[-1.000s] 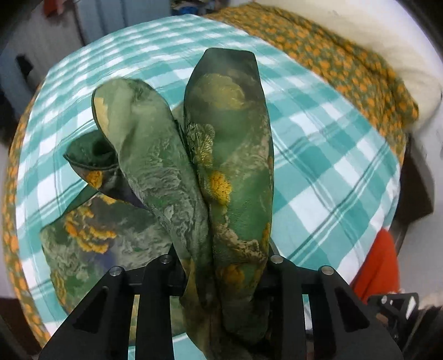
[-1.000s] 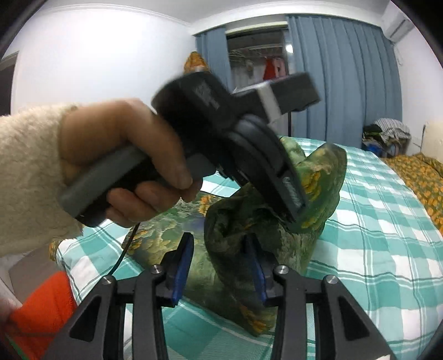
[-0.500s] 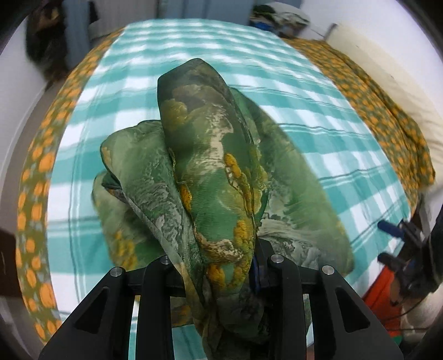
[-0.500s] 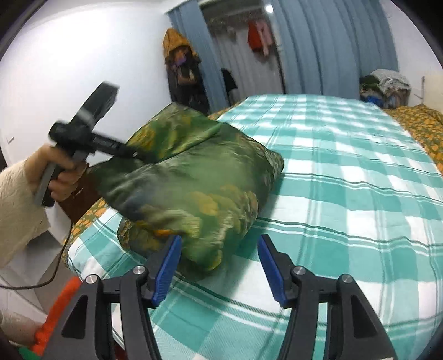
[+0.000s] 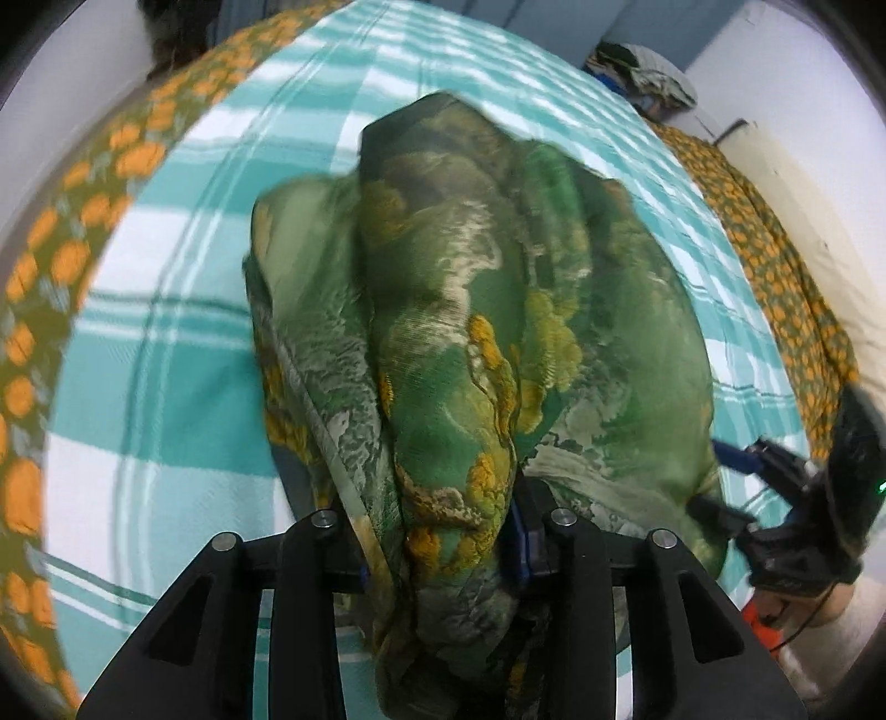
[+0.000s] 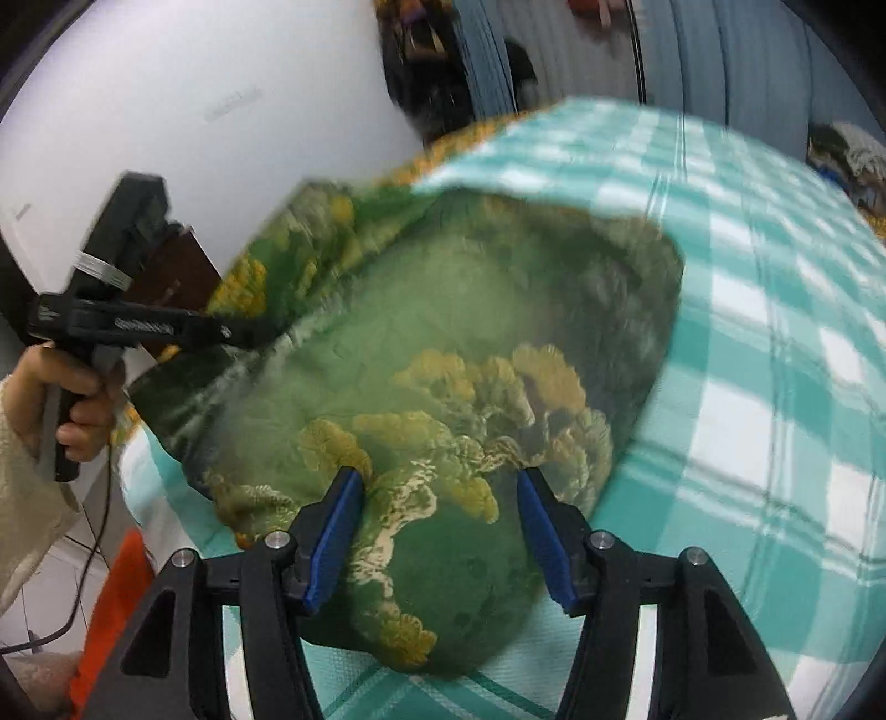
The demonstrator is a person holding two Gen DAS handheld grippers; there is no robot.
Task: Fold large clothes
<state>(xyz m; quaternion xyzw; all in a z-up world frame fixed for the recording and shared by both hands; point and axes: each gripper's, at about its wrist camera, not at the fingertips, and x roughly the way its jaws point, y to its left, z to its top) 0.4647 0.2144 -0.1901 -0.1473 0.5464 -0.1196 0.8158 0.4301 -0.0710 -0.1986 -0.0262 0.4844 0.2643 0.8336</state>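
Note:
A green garment with yellow flower print lies bunched on the teal checked bedspread. My left gripper has a thick fold of it filling the gap between its blue pads, and its jaws are opening. In the right wrist view the same garment spreads as a rounded mound near the bed's corner. My right gripper stands open over its near edge, with cloth between the pads but not pinched. The left gripper reaches into the cloth from the left, held by a hand. The right gripper shows at the garment's right edge.
An orange-flowered quilt runs along the bed's side. A heap of clothes sits at the far end by blue curtains. Dark wooden furniture and an orange object stand beside the bed. Checked bedspread stretches to the right.
My right gripper let go of the cloth and opened wide. My left gripper swung across and down with its fold, and the garment now rests on the bed as a mound.

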